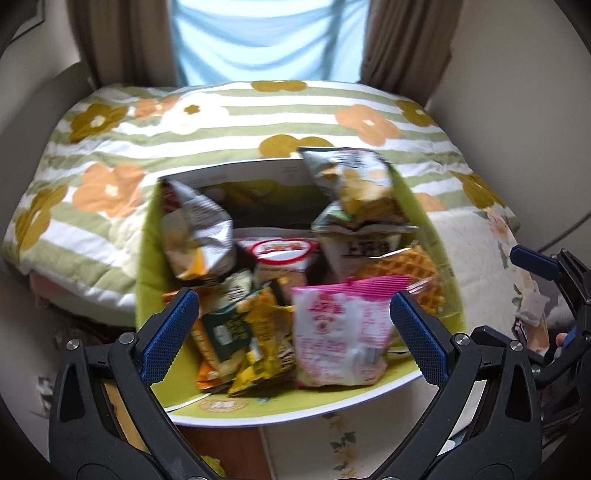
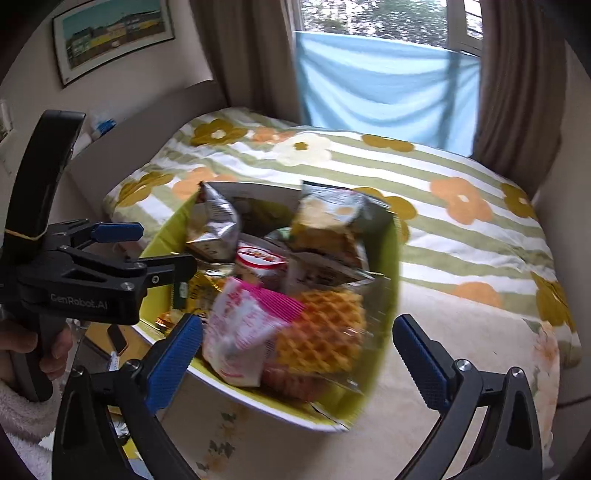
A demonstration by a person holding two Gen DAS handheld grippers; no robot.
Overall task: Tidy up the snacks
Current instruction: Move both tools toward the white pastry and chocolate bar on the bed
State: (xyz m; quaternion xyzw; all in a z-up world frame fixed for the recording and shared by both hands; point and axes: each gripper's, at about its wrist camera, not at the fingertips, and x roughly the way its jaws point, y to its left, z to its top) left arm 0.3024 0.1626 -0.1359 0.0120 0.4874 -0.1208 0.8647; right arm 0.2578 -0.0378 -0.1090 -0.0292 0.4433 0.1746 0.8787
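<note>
Bedroom setting: a bed (image 2: 461,236) with a green-striped quilt printed with orange and mustard flowers is seen under a window hung with brown curtains (image 2: 243,55) and a pale blue cloth (image 2: 384,88). A framed picture (image 2: 110,33) is mounted on the wall at upper left in the right wrist view.

A lime-green box (image 1: 147,266) with a white rim is seen at the near edge of the bed, open at the top and filled with snacks. Noted inside: two silver chip bags (image 1: 199,229) standing at the back, a red-and-white packet (image 1: 284,258) in the middle, a pink-and-white packet (image 1: 340,332) at the front, a waffle (image 2: 325,332) in clear wrap just beside it, and yellow and dark green packets (image 1: 255,332) at front left. Printing on the packets is blurred; only a few dark characters on a white packet at right are made out, not legibly.

The left gripper (image 1: 295,332) is held above the front of the box, jaws wide, nothing between the pads. The right gripper (image 2: 299,358) is likewise spread wide over the box's near side, nothing gripped. "GenRobot.AI" is read on the left gripper's body in the right wrist view, where a hand (image 2: 40,347) is seen on its handle.
</note>
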